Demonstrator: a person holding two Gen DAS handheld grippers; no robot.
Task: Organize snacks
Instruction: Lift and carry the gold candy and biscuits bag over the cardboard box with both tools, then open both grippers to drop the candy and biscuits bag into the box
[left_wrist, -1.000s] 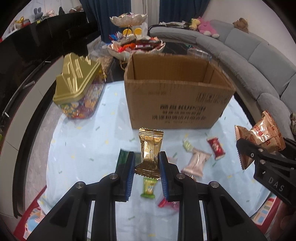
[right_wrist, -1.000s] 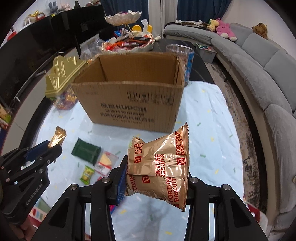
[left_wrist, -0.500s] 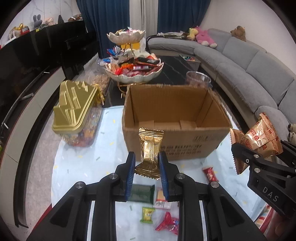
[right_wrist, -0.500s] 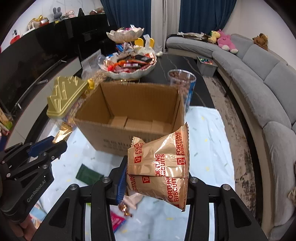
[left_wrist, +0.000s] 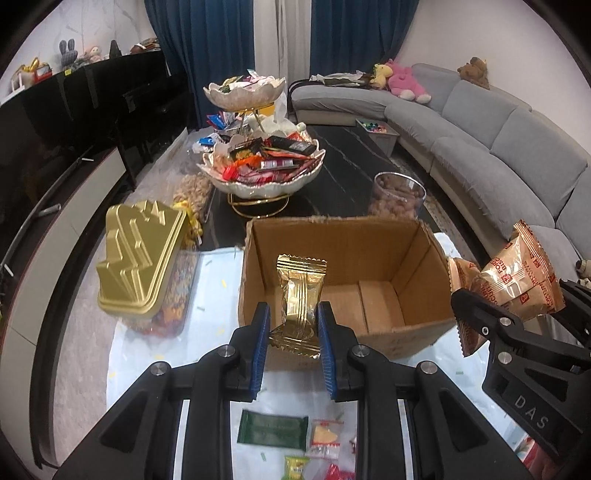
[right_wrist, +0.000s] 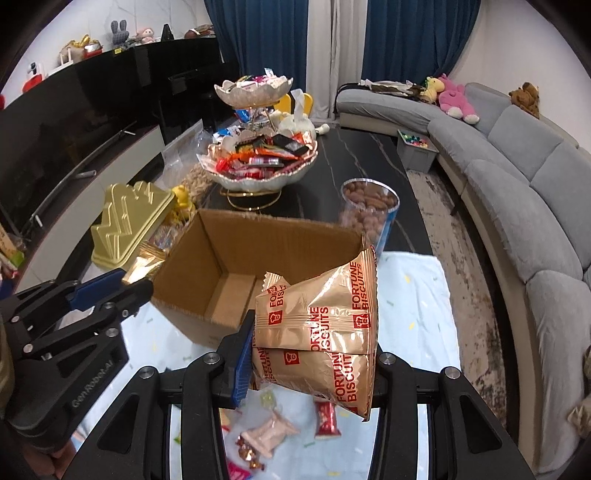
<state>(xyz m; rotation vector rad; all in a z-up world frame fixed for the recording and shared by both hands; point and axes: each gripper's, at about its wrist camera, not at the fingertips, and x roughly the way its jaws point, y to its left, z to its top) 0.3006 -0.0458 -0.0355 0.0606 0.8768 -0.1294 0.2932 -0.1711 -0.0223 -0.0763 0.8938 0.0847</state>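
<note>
My left hand-held gripper pinches a gold-wrapped snack upright above the near wall of the open cardboard box. My right hand-held gripper clamps two Fortune Biscuits bags over the box's near right corner. More wrapped snacks lie on the desk below.

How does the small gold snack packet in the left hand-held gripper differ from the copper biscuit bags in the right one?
The small gold foil snack packet is one narrow piece without readable print; the copper Fortune Biscuits bags are two wide bags with red lettering. The packet stands upright in the left hand-held gripper; the bags lie stacked across the right hand-held gripper. Both are shiny, clamped, and held at the open brown cardboard box.
</note>
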